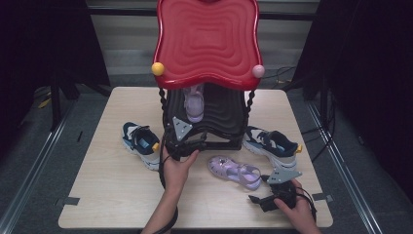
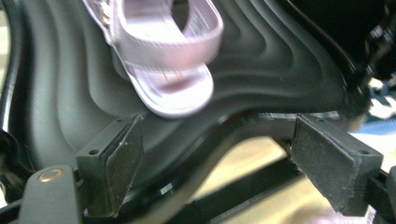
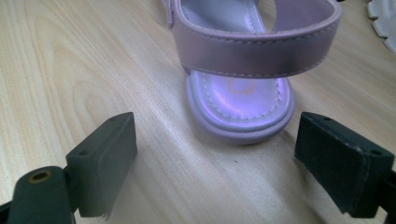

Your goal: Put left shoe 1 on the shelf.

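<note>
One lilac sandal (image 1: 195,105) lies on the black lower shelf (image 1: 224,117) of a rack with a red top (image 1: 208,41). In the left gripper view this sandal (image 2: 173,70) sits just beyond the jaws, heel toward me. My left gripper (image 1: 192,140) (image 2: 217,163) is open at the shelf's front edge, with nothing between its pads. The second lilac sandal (image 1: 234,170) (image 3: 243,70) lies on the wooden table (image 1: 112,190). My right gripper (image 1: 255,200) (image 3: 224,168) is open just short of this sandal's heel, without touching it.
A navy and white sneaker (image 1: 141,144) lies left of the rack and its mate (image 1: 272,145) lies to the right. The rack's twisted black posts (image 1: 162,100) stand at its front corners. Dark floor and cables surround the table.
</note>
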A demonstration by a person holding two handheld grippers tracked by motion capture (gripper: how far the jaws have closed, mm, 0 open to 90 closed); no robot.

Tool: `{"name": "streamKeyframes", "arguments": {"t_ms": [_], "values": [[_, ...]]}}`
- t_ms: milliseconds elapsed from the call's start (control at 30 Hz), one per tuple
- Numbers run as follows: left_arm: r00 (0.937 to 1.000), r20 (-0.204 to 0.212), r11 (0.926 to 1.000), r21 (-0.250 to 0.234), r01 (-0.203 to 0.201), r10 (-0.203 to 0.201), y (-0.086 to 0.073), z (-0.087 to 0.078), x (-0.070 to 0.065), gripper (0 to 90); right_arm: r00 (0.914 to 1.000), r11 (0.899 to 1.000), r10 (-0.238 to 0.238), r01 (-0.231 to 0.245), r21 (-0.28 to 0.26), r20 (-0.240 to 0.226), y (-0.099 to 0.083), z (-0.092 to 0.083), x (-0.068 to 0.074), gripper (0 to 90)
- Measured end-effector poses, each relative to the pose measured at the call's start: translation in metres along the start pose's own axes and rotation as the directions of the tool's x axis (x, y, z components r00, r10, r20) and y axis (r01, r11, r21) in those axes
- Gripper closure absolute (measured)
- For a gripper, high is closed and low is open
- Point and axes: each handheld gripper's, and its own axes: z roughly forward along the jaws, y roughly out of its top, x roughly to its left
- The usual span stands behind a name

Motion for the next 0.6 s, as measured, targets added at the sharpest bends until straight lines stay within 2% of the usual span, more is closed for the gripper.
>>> {"name": "streamKeyframes", "arguments": {"t_ms": [33,67,100,167,233,600], "values": [[0.9997,0.023,0.9997,0.021,-0.011,0.011,-0.003,-0.002,0.001,16.9,1.0,1.0,0.0,0.0,0.0,-0.001,0.0,0.0,0.0,12.6],[0.9997,0.023,0.9997,0.021,-0.011,0.011,-0.003,-0.002,0.001,16.8,1.0,1.0,0.0,0.0,0.0,-0.001,0.0,0.0,0.0,12.6],[0.9991,0.025,0.9992,0.02,-0.035,0.034,-0.006,-0.005,0.001,16.2,1.0,1.0,0.001,-0.001,0.0,-0.001,0.0,0.0,0.0,12.7],[0.9984,0.033,0.9987,0.022,-0.046,0.045,-0.006,-0.007,0.002,16.3,1.0,1.0,0.001,-0.001,0.0,-0.002,0.0,0.0,0.0,12.7],[0.9976,0.061,0.9988,0.036,-0.035,0.032,-0.007,-0.011,0.003,16.4,1.0,1.0,0.001,-0.001,0.0,-0.002,0.0,0.0,0.0,12.6],[0.9922,0.113,0.9973,0.047,-0.056,0.051,-0.013,-0.026,0.003,16.4,1.0,1.0,0.001,-0.001,0.0,-0.001,0.0,0.0,0.0,12.7]]}}
